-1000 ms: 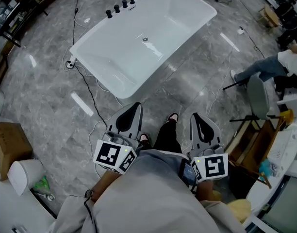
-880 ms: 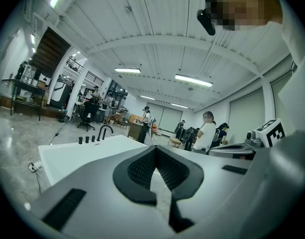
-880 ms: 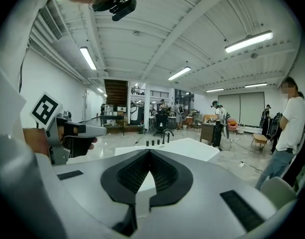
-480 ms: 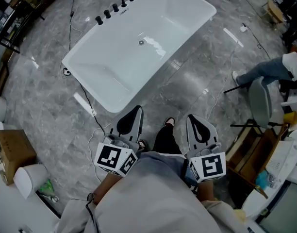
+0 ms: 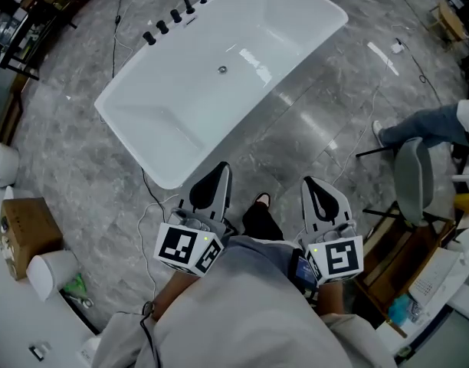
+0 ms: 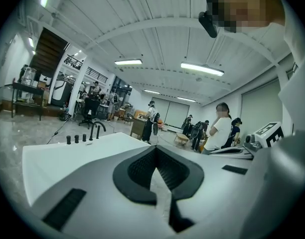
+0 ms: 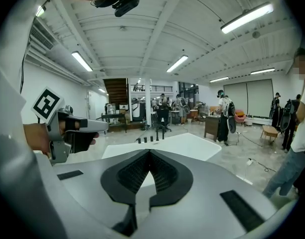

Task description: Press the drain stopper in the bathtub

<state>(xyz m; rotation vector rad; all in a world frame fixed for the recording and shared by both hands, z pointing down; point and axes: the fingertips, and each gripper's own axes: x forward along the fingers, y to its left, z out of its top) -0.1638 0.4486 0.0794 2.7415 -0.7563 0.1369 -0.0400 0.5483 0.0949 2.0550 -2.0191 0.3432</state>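
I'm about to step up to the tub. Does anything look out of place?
Nothing looks spilled or damaged; the bathtub is empty. Only a cable stands out, trailing loose over the floor past the tub's near corner, not far from the person's shoe.

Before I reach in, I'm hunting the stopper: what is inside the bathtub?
Only the small round drain stopper sits on the white bathtub floor, nothing else. What lies beneath it is covered.

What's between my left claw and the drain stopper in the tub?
Head view: grey floor, then the near bathtub rim and bare white basin up to the drain stopper. The left claw is outside the tub.
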